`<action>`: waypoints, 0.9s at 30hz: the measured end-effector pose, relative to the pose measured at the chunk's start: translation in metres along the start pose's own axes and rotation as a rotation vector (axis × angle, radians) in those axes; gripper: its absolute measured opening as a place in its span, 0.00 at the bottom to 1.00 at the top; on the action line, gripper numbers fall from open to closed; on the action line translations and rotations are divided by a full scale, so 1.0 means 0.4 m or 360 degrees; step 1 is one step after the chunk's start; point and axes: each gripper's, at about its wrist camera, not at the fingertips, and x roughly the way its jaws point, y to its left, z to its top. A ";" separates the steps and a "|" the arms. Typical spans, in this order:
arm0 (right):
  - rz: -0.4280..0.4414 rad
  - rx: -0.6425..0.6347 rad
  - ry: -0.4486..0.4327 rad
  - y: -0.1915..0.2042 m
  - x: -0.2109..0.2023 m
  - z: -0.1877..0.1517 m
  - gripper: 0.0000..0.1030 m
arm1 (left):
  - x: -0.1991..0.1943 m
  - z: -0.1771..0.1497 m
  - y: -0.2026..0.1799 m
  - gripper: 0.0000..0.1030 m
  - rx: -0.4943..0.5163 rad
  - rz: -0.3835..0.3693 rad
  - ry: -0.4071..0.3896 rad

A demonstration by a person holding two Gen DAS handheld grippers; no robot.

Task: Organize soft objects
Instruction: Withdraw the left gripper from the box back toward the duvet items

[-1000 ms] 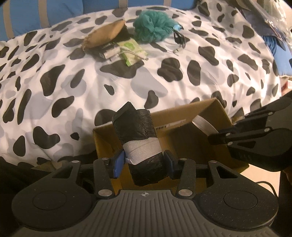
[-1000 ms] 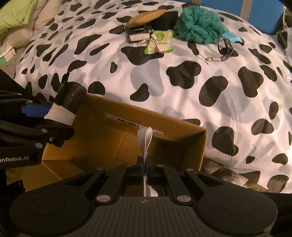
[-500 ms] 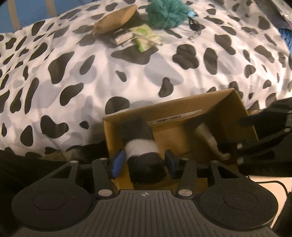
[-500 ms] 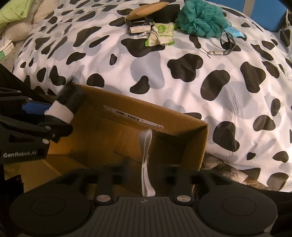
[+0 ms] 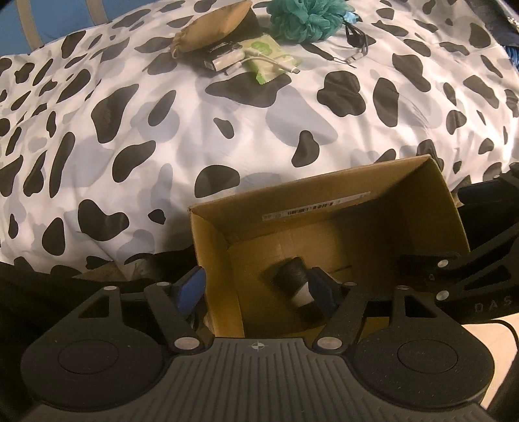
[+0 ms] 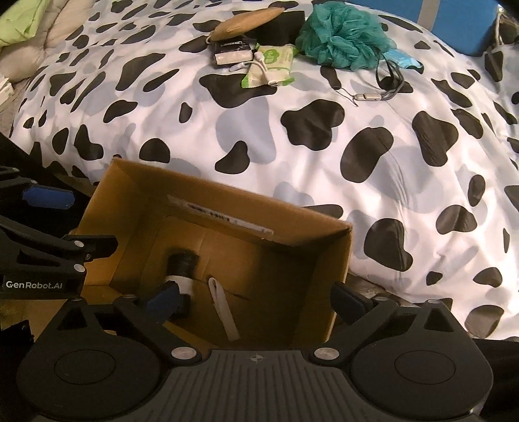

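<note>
Both our grippers have let go since a second ago: the black roll (image 5: 296, 280) that our left gripper (image 5: 256, 287) clamped above the cardboard box (image 5: 431, 191) now lies on the box floor, and the white strip (image 6: 223, 306) pinched in our right gripper (image 6: 256, 297) lies on that floor just right of the roll.

Left of the box, our left gripper's jaws have just been opening and stand fairly wide, straddling the box's left wall, nothing gripped. Over the box, our right gripper's jaws have just been opening and stand very wide and empty.

We judge the drop-off step done. Next we must lift clear of the box and reach well beyond its far wall for the tan pouch (image 6: 246, 20), the green packet (image 6: 271, 66) and the teal pouf (image 6: 343, 39).

We cannot see the box's near wall, hidden under our grippers, and the small dark things beside the pouch are hard to identify.
</note>
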 end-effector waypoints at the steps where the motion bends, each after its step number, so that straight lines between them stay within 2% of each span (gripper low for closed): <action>1: -0.0002 0.0003 0.0001 -0.001 0.000 0.000 0.97 | 0.000 0.000 0.000 0.67 -0.0001 0.0000 -0.0001; 18: -0.0045 0.0043 -0.0009 -0.013 -0.001 0.005 1.00 | -0.004 0.003 0.002 0.67 -0.0015 -0.0013 -0.0022; 27: -0.0110 0.0126 -0.0095 -0.036 -0.022 0.011 1.00 | -0.025 0.012 0.023 0.67 -0.0102 -0.0084 -0.0113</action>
